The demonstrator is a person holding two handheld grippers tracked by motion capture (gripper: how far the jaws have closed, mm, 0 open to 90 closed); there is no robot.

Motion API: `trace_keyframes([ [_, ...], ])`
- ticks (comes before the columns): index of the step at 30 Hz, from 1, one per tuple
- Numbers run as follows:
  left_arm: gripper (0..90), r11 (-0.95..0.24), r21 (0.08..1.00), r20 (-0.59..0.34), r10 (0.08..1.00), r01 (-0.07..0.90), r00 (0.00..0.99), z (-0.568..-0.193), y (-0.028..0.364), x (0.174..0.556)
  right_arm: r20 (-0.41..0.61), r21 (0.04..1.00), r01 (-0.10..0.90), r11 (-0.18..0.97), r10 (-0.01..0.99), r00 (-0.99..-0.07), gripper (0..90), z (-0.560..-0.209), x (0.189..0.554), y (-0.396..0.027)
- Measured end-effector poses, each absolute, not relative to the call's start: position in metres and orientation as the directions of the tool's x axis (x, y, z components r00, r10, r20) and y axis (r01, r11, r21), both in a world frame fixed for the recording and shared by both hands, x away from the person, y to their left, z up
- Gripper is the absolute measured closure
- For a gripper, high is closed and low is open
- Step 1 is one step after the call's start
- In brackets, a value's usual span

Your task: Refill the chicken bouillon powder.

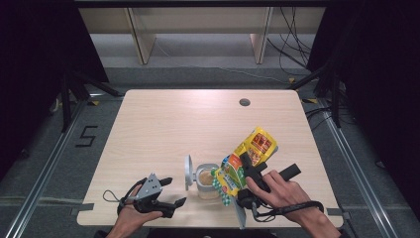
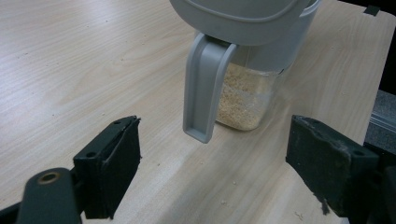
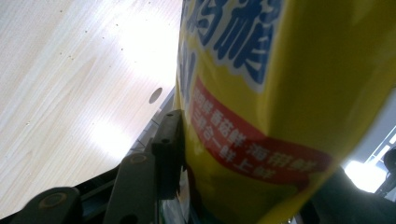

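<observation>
1. one yellow snack bag [image 1: 247,161]
2. one clear container [image 1: 207,182] of tan granules, with one grey flip lid [image 1: 188,171]
3. two handheld grippers: left gripper [image 1: 173,191], right gripper [image 1: 255,166]
4. one table [image 1: 163,124], with what looks like one cable hole [image 1: 244,102]

Left gripper [image 1: 172,192] jaws apart, right gripper [image 1: 247,171] clamped

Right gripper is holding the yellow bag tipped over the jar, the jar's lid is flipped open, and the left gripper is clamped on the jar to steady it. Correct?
Not quite. The left gripper is not clamped on the jar: the left gripper view shows its jaws open, short of it. The rest stands: the right gripper holds the yellow bag tipped over the jar, lid flipped open.
</observation>
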State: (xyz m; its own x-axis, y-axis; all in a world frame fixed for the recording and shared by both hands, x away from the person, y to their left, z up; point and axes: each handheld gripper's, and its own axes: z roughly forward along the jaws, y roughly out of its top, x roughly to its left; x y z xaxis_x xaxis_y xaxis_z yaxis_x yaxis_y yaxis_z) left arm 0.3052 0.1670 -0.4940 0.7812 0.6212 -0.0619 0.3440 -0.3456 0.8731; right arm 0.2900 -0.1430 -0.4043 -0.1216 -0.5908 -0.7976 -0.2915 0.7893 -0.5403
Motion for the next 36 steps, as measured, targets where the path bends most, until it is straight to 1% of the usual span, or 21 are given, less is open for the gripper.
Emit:
trace_keyframes([
  [1, 16.9, -0.312, 0.883, -0.091, 0.621, 0.351, 0.779, -0.4948, 0.165, 0.3045, -0.798, -0.541, -0.29, 0.79, -0.591, -0.121, 57.4, -0.4041, 0.29, -0.143],
  [3, 17.0, -0.334, 0.875, -0.077, 0.62, 0.351, 0.781, -0.4942, 0.1665, 0.3051, -0.796, -0.543, -0.29, 0.788, -0.593, -0.121, 57.5, -0.4037, 0.2898, -0.1431],
  [5, 16.9, -0.31, 0.881, -0.098, 0.621, 0.358, 0.778, -0.4946, 0.165, 0.3043, -0.795, -0.546, -0.29, 0.786, -0.595, -0.116, 57.5, -0.4036, 0.2895, -0.1432],
  [6, 17.0, -0.312, 0.881, -0.095, 0.62, 0.356, 0.779, -0.4946, 0.1651, 0.3044, -0.795, -0.545, -0.29, 0.787, -0.595, -0.118, 57.5, -0.4034, 0.2895, -0.1432],
  [7, 16.9, -0.344, 0.872, -0.068, 0.619, 0.348, 0.782, -0.494, 0.1671, 0.3054, -0.797, -0.544, -0.29, 0.787, -0.593, -0.114, 57.5, -0.4034, 0.2893, -0.1434],
  [9, 16.9, -0.316, 0.879, -0.093, 0.62, 0.356, 0.779, -0.4944, 0.1655, 0.3045, -0.8, -0.539, -0.289, 0.791, -0.588, -0.117, 57.5, -0.4037, 0.2893, -0.1438],
  [13, 16.9, -0.317, 0.879, -0.092, 0.619, 0.356, 0.78, -0.4944, 0.1656, 0.3045, -0.795, -0.546, -0.292, 0.786, -0.596, -0.117, 57.5, -0.4037, 0.2894, -0.1434],
  [14, 17.0, -0.318, 0.879, -0.092, 0.62, 0.356, 0.779, -0.4943, 0.1656, 0.3045, -0.791, -0.544, -0.293, 0.786, -0.597, -0.134, 57.6, -0.4034, 0.2896, -0.143],
  [16, 16.9, -0.325, 0.877, -0.085, 0.618, 0.353, 0.781, -0.4943, 0.166, 0.3046, -0.791, -0.544, -0.291, 0.787, -0.597, -0.135, 57.6, -0.4034, 0.2895, -0.1431],
  [17, 16.9, -0.325, 0.877, -0.085, 0.619, 0.353, 0.781, -0.4942, 0.166, 0.3047, -0.795, -0.547, -0.29, 0.785, -0.596, -0.115, 57.6, -0.4037, 0.2895, -0.1435],
  [18, 16.9, -0.32, 0.878, -0.09, 0.619, 0.356, 0.78, -0.4943, 0.1656, 0.3045, -0.789, -0.547, -0.292, 0.784, -0.6, -0.133, 57.7, -0.4033, 0.2897, -0.1431],
  [20, 17.0, -0.322, 0.879, -0.085, 0.619, 0.351, 0.781, -0.4943, 0.1659, 0.3047, -0.794, -0.548, -0.29, 0.785, -0.597, -0.115, 57.7, -0.4037, 0.2895, -0.1434],
  [24, 17.0, -0.325, 0.877, -0.085, 0.618, 0.353, 0.781, -0.4942, 0.166, 0.3046, -0.802, -0.536, -0.287, 0.794, -0.585, -0.119, 57.8, -0.4045, 0.2896, -0.1445],
  [27, 16.9, -0.321, 0.881, -0.083, 0.621, 0.349, 0.78, -0.4943, 0.1658, 0.3046, -0.796, -0.545, -0.289, 0.787, -0.594, -0.115, 57.8, -0.4036, 0.2897, -0.1437],
  [29, 17.0, -0.318, 0.881, -0.084, 0.623, 0.35, 0.777, -0.4941, 0.1656, 0.3041, -0.803, -0.535, -0.285, 0.796, -0.584, -0.124, 57.8, -0.4045, 0.2898, -0.1447],
  [30, 16.9, -0.317, 0.881, -0.084, 0.624, 0.351, 0.777, -0.4941, 0.1655, 0.304, -0.793, -0.549, -0.289, 0.784, -0.598, -0.117, 57.8, -0.4035, 0.29, -0.1436],
  [31, 16.9, -0.317, 0.881, -0.084, 0.624, 0.35, 0.777, -0.4941, 0.1655, 0.304, -0.792, -0.544, -0.289, 0.788, -0.596, -0.134, 57.8, -0.4035, 0.2901, -0.1437],
  [34, 16.9, -0.323, 0.878, -0.088, 0.619, 0.355, 0.78, -0.4942, 0.1659, 0.3046, -0.793, -0.542, -0.29, 0.789, -0.595, -0.135, 57.9, -0.4034, 0.29, -0.1437],
  [36, 16.9, -0.326, 0.879, -0.08, 0.62, 0.349, 0.78, -0.4941, 0.166, 0.3045, -0.797, -0.544, -0.288, 0.788, -0.593, -0.117, 57.9, -0.4038, 0.2897, -0.1441],
])
